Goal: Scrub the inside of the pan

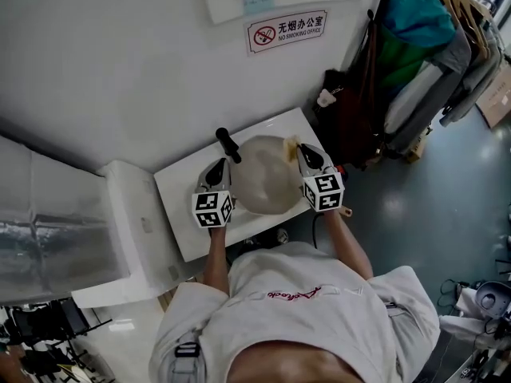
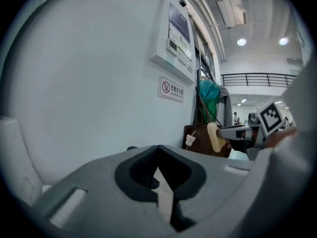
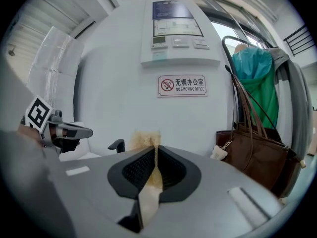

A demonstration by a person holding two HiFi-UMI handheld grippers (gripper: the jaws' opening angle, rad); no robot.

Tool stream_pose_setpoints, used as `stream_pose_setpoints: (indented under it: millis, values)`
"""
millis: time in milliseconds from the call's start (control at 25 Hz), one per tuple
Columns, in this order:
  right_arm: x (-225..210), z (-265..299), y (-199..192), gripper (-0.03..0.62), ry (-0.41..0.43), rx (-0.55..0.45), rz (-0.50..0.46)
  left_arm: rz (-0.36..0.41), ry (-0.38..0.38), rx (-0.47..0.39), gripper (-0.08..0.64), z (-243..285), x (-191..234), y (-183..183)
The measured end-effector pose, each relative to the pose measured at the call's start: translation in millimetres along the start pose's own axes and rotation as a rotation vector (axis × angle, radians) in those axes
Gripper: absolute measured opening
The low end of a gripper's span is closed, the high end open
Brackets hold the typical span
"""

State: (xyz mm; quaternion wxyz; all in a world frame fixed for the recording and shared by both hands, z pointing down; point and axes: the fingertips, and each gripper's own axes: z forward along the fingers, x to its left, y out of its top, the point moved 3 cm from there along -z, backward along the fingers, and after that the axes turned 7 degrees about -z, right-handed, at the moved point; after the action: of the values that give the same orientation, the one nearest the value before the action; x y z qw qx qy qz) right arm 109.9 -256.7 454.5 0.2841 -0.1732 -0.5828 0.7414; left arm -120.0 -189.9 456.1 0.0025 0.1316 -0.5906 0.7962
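Yellow-brown sponge (image 3: pixel 145 139) is clenched in the right gripper (image 1: pixel 309 158). My right gripper view shows it pinched between the pads and standing up past the tips.

Pan (image 1: pixel 263 186): pale and round, resting on the white table (image 1: pixel 180 190), with its black handle (image 1: pixel 228 144) pointing away toward the wall.

Right gripper position: in the head view I log it at the pan's right edge, with the sponge at the rim.

Left gripper (image 1: pixel 215 168): at the pan's left edge, just beside the root of the handle. Its own view shows the jaws drawn in on a thin pale edge (I read this as the pan's rim, going by the head view).

The two grippers sit on opposite sides of the pan.

Surroundings: a no-smoking sign (image 3: pixel 182 85) on the wall behind the table, and a brown bag (image 3: pixel 257 157) hanging to the right of it.
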Motion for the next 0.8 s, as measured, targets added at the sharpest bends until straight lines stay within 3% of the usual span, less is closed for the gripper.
stream_pose_setpoints:
  millis: [480, 800]
  values:
    - [4.2, 9.7, 35.7, 0.026, -0.076, -0.045, 0.019, 0.033, -0.021, -0.053, 0.0, -0.5, 35.9, 43.8]
    - [17.1, 18.0, 39.4, 0.026, -0.098, -0.042, 0.012, 0.029, -0.023, -0.062, 0.0, -3.6, 53.5, 49.6]
